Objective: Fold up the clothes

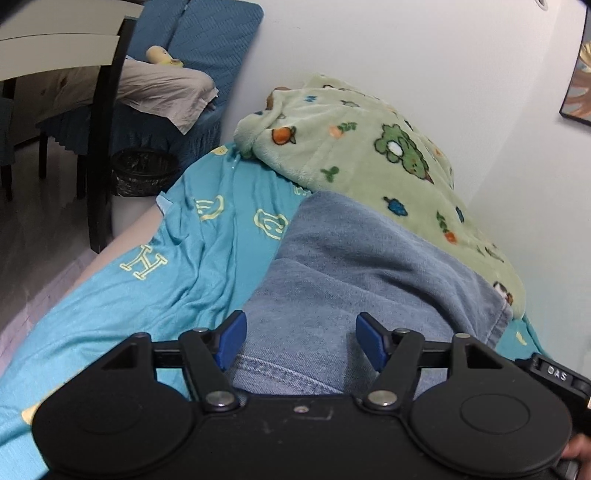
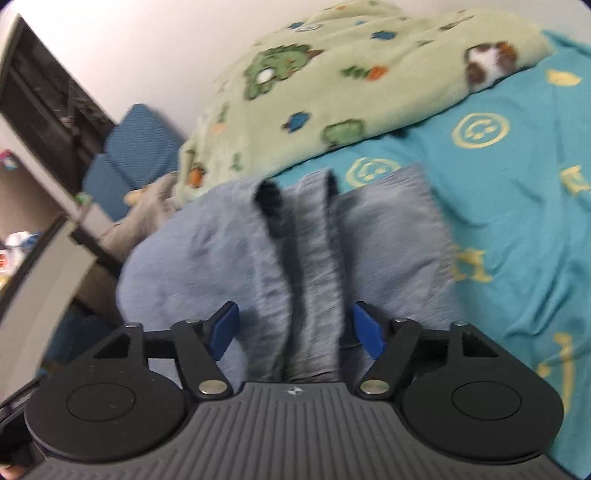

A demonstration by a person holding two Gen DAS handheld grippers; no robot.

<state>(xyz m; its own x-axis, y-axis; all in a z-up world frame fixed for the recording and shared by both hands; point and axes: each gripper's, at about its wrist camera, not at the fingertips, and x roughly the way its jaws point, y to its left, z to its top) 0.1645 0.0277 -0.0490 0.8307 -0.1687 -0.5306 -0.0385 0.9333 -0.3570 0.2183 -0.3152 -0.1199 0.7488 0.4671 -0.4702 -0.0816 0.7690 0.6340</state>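
Hovering with both the left gripper [image 1: 301, 341] and right gripper [image 2: 293, 330] spread apart over folded jeans [image 1: 354, 266], probably lining up the next fold.

The left gripper [image 1: 301, 341] hangs over a pair of blue jeans [image 1: 354, 258], its blue fingertips [image 1: 233, 338] spread apart with denim showing in the gap and nothing pinched between them. The jeans lie on a turquoise bedsheet [image 1: 177, 266] printed with pale yellow smiley faces and letters, and a green fleece blanket [image 1: 362, 147] with cartoon animals is bunched against the white wall [image 1: 406, 44] just beyond them. At the left, past the bed's edge, stand a dark chair [image 1: 107, 147], a black bin [image 1: 144, 171] and a blue sofa [image 1: 207, 33] with a beige cloth [image 1: 155, 88] over it.
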